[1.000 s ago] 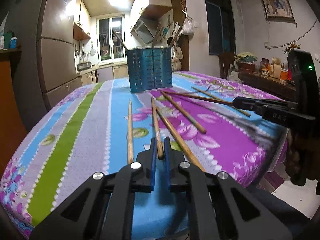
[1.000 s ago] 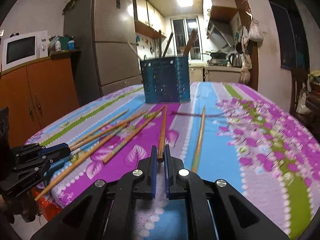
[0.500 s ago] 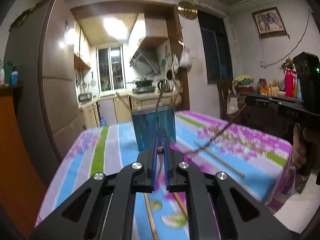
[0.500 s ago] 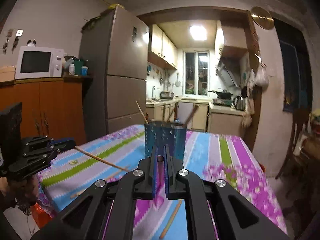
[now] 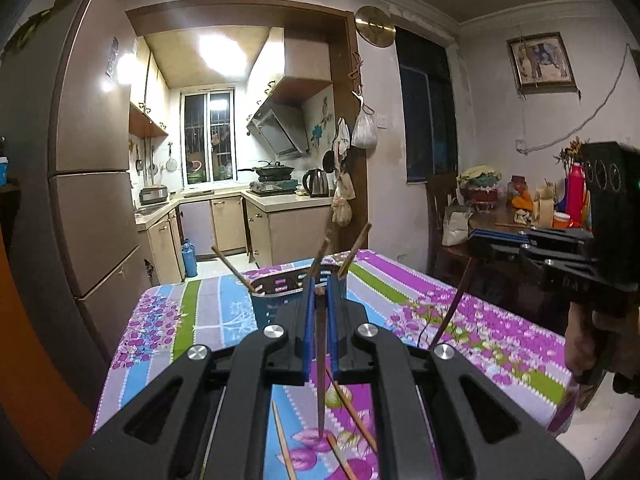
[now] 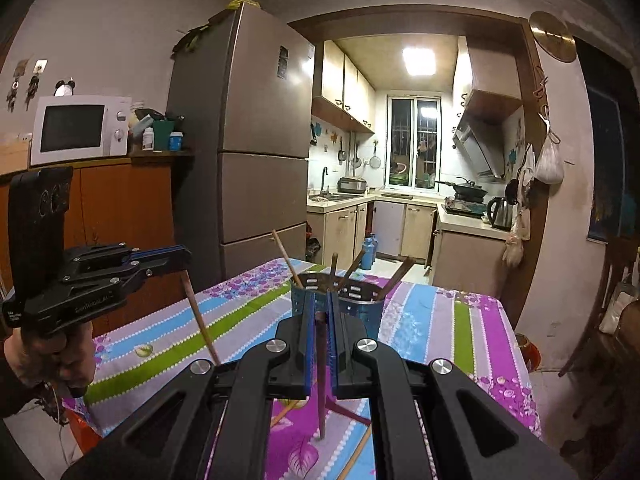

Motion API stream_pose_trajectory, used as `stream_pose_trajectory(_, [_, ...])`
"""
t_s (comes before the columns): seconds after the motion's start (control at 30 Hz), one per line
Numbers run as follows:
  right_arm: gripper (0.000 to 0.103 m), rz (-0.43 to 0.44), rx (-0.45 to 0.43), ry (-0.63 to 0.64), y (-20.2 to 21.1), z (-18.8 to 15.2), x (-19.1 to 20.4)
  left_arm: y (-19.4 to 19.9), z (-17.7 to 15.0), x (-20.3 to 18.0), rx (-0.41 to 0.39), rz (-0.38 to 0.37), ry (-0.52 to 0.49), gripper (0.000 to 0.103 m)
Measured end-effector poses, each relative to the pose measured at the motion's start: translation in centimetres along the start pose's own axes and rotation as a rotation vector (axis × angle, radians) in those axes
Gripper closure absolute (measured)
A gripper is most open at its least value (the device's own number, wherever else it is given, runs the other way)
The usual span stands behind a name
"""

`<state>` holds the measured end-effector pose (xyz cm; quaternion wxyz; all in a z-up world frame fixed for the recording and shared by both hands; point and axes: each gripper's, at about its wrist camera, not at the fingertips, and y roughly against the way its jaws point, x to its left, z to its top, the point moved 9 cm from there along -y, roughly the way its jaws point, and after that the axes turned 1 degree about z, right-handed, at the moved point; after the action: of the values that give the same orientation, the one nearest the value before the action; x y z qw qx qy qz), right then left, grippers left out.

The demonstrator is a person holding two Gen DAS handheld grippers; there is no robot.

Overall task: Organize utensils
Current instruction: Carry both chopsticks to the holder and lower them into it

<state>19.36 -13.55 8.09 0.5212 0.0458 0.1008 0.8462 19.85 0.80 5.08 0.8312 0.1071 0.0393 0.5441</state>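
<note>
The perforated blue utensil holder (image 6: 362, 304) stands mid-bench with slanted wooden chopsticks (image 6: 285, 257) fanning from its rim, crowding the way down into it. Loose wooden chopsticks (image 5: 352, 412) litter the floral cloth-covered bench (image 5: 492, 340) nearer the cameras. The striped cloth at the holder's sides lies open.

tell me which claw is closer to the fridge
Left. The left claw, shut on a chopstick, hangs over the table edge on the side by the fridge; the right claw, shut on a dark chopstick, is farther toward the table's other side.
</note>
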Motion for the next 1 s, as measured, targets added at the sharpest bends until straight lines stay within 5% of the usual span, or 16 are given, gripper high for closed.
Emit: stream_pose_trajectory(1.0, [0.096, -0.010, -0.080, -0.006, -0.7, 11.9, -4.1, -1.5, 10.9, 2.1, -0.067, 0.038, 0.022, 0.098])
